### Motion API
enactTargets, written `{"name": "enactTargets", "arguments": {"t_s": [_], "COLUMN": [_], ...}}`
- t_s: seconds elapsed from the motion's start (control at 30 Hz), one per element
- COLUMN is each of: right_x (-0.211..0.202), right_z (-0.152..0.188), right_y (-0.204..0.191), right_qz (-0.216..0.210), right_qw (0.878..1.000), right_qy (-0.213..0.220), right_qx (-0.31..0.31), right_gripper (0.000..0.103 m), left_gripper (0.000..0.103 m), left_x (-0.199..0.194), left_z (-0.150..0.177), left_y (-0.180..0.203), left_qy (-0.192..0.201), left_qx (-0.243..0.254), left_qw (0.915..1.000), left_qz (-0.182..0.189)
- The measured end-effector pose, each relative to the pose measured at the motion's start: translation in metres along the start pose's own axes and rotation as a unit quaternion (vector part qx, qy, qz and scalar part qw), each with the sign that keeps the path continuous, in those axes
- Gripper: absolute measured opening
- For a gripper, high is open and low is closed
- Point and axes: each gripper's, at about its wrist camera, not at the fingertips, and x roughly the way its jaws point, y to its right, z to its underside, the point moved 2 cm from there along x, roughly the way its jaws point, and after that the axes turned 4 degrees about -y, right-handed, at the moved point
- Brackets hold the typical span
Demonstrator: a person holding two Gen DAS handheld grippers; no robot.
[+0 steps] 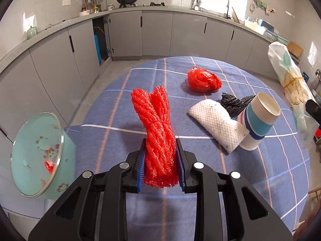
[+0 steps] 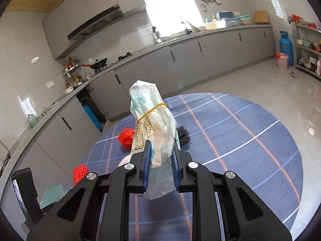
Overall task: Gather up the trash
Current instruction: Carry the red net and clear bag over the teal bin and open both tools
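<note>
The red foam net bundle (image 1: 158, 132) sits squeezed between the blue pads of the left gripper (image 1: 160, 158), its jaws pinching the lower half while the tied upper half sticks up past the fingertips, clear of the blue checked tablecloth (image 1: 260, 180). The right gripper (image 2: 160, 154) likewise pinches a crumpled clear plastic bag (image 2: 154, 120) bound by a yellow rubber band (image 2: 152, 109); green and tan printing shows on the bag, but it is too crumpled to read.

Toward the table's far edge lies a wadded red plastic bag (image 1: 203, 80). Nearer the right edge a white mesh foam sheet (image 1: 216, 124) leans against a tipped paper cup (image 1: 258, 120) with teal, pink and blue bands, with a dark grey net (image 1: 234, 102) just behind them. Off the left edge stands a mint-green bin (image 1: 40, 160) with a floral pattern and something red inside.
</note>
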Motion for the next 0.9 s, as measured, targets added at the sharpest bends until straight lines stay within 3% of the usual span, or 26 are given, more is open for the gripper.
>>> {"name": "enactTargets", "arguments": {"t_s": [0.9], "right_x": [0.003], "right_z": [0.058], "right_y": [-0.134], "right_qz": [-0.08], "right_qw": [0.991], "right_qy": [-0.06], "right_qx": [-0.093], "right_gripper": [0.02], "left_gripper": [0.026], "left_x": [-0.065], "left_z": [0.048], "left_y": [-0.129], "left_qy": [0.028], "left_qx": [-0.071], "left_qw": [0.9957], "left_qz": [-0.054]}}
